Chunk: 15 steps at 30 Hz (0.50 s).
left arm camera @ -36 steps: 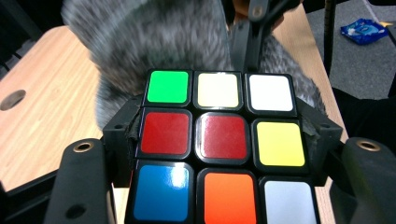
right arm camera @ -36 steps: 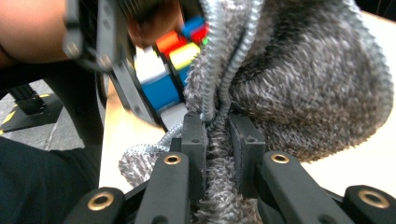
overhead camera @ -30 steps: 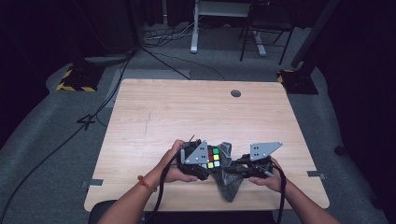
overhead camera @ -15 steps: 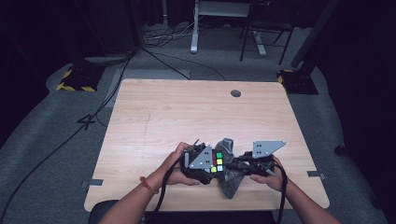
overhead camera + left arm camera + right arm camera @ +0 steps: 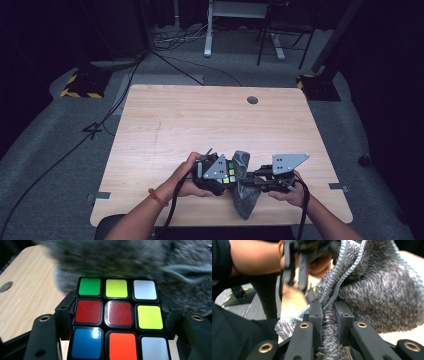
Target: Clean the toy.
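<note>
A scrambled Rubik's cube (image 5: 116,320) with a red centre on the face toward the camera sits clamped between the jaws of my left gripper (image 5: 117,315). In the high view the cube (image 5: 230,173) is held near the table's front edge by the left gripper (image 5: 224,178). A grey fluffy cloth (image 5: 244,192) is pressed against the cube's right side and top. My right gripper (image 5: 328,312) is shut on a fold of the cloth (image 5: 382,295), close to its ribbed hem. The right gripper (image 5: 251,184) sits just right of the cube.
The light wooden table (image 5: 200,125) has a cable hole (image 5: 252,100) near its far edge. Both forearms come in over the front edge. Cables, a desk frame and yellow-black striped bases (image 5: 80,85) stand on the grey floor beyond.
The left gripper has turned with the cube, so its grey plate now faces up. The cloth's upper end has risen against the cube's right side.
</note>
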{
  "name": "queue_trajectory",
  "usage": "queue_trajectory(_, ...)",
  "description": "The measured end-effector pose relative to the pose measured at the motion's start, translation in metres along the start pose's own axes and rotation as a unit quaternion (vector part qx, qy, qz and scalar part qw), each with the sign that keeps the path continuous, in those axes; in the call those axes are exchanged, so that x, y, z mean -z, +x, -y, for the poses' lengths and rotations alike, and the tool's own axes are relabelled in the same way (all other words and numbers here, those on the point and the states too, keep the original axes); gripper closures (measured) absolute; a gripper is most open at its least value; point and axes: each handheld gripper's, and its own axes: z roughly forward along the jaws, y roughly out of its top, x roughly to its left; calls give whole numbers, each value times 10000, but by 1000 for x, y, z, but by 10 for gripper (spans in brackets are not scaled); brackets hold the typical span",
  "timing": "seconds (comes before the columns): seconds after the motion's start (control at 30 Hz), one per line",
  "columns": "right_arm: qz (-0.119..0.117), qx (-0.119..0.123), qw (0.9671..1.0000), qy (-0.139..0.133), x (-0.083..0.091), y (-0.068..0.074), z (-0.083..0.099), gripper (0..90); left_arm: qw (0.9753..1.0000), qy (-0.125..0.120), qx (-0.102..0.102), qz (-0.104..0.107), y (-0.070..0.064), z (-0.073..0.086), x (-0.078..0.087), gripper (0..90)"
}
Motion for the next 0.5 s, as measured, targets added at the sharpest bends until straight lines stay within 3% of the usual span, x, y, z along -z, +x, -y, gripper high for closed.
queue_trajectory(0.13,213,-94,9997,79,2,-5,4,784,9996,-263,45,41,-1,-4,5,333)
queue_trajectory(0.2,338,-132,9990,253,0,-9,8,784,9989,-448,107,19,0,-6,11,333)
queue_trajectory(0.33,255,-373,9984,348,-4,-18,16,784,9979,-617,182,-51,2,-5,16,332)
queue_trajectory(0.37,158,-445,9985,262,-4,-19,17,784,9979,-619,183,-44,2,-5,15,332)
queue_trajectory(0.5,16,-388,9992,62,-1,-14,13,784,9988,-465,161,-33,2,-3,9,330)
